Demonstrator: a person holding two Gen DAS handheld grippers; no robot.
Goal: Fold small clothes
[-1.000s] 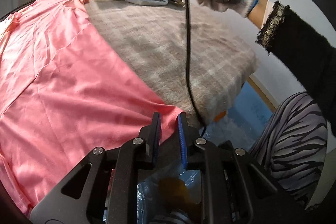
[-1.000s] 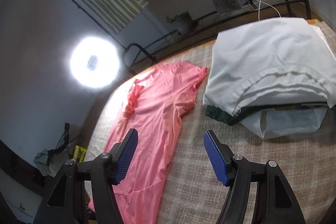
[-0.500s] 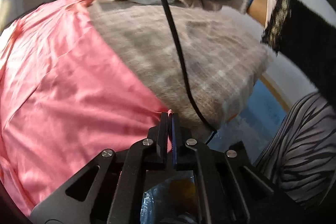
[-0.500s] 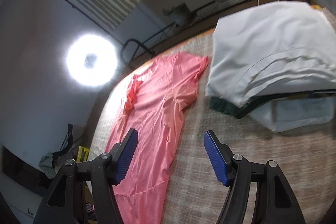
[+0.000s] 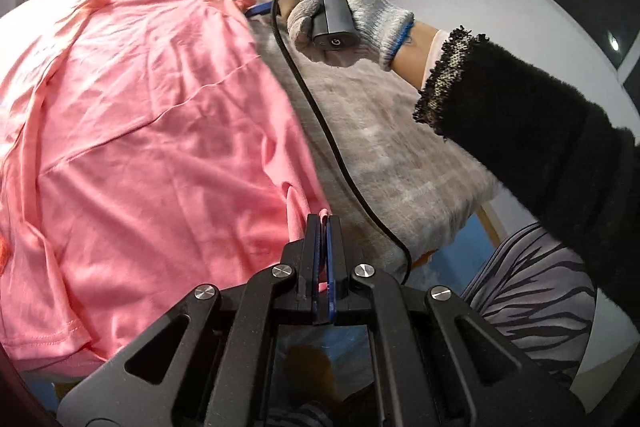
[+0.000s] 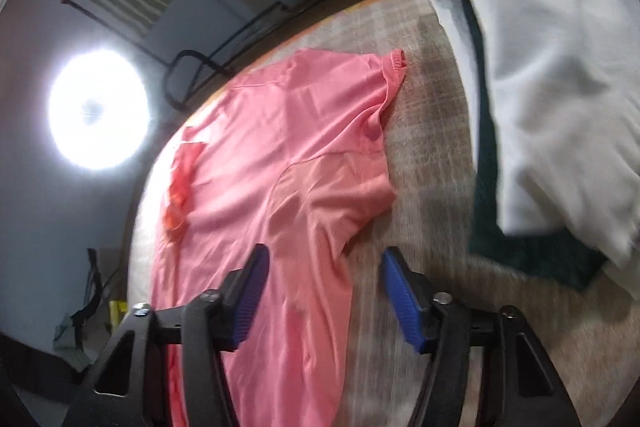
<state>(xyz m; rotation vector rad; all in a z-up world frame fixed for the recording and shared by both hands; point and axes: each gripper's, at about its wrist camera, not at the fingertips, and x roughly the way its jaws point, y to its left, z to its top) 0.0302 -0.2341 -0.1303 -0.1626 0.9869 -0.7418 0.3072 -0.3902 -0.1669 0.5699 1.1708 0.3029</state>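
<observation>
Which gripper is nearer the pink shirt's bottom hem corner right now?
Left. The left gripper is shut on the pink shirt at that corner; the right gripper hangs open up near the sleeve.

The pink shirt [image 5: 152, 131] runs off the picture's left side, and the white cloth pile [image 6: 552, 75] looks blurry and gets cut off on the right.

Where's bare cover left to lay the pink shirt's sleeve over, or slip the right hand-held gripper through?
One bare lane of plaid table cover runs between the pink shirt and the stack of folded clothes; the open right hand-held gripper hovers at its near end. The shirt fills the left side; the left hand-held gripper pinches its hem.
</observation>
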